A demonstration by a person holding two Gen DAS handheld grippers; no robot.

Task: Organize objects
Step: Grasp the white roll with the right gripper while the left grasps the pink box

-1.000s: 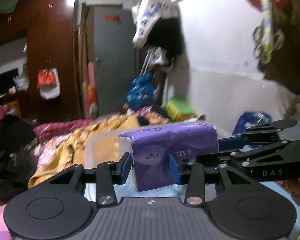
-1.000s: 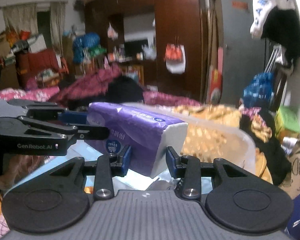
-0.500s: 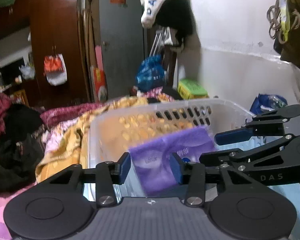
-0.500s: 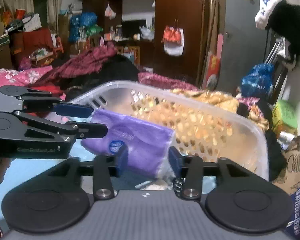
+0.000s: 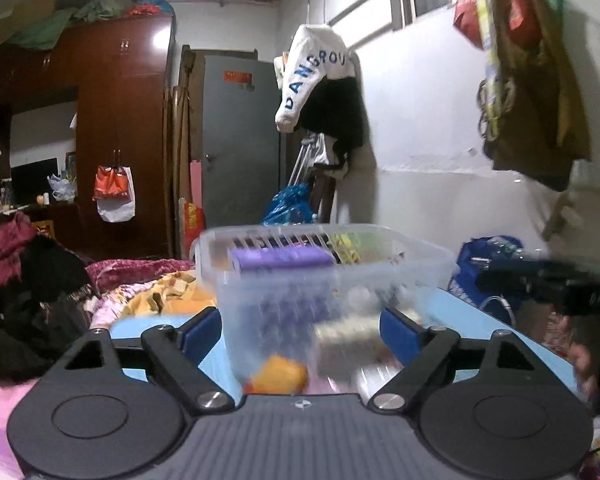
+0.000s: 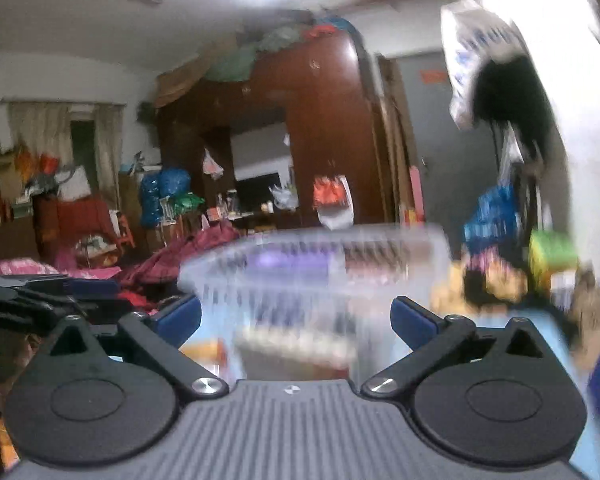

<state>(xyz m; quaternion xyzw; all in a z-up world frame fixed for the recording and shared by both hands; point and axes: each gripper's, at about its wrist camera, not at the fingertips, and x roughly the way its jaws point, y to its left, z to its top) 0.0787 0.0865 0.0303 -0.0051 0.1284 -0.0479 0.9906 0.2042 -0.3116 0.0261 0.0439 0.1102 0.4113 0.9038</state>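
Both hand-held grippers read wide open on my feed, nothing held. Left hand-held gripper (image 5: 302, 330): blue fingers (image 5: 202, 330) spread either side of the clear plastic basket (image 5: 412, 264), not touching it as far as I can tell. Purple tissue pack (image 5: 280, 258) sits inside the basket, toward its far left side, top edge level with the rim. Lower in the basket I see an orange object (image 5: 278, 374) and a pale boxy item (image 5: 348, 342), both blurred, can't identify. Basket stands on the light blue counter (image 5: 484, 332). Right hand-held gripper (image 6: 296, 320) equally spread, jaws flanking the same basket (image 6: 424, 248); this view is heavily motion-blurred, tissue pack (image 6: 288, 266) just a purple smear near the far wall of the basket. Each gripper shows in the other's view: right one at the right edge of the left wrist view, left one at the left edge of the right wrist view, both well apart from the basket. Wardrobe (image 5: 120, 120) and grey door (image 5: 240, 140) far behind.
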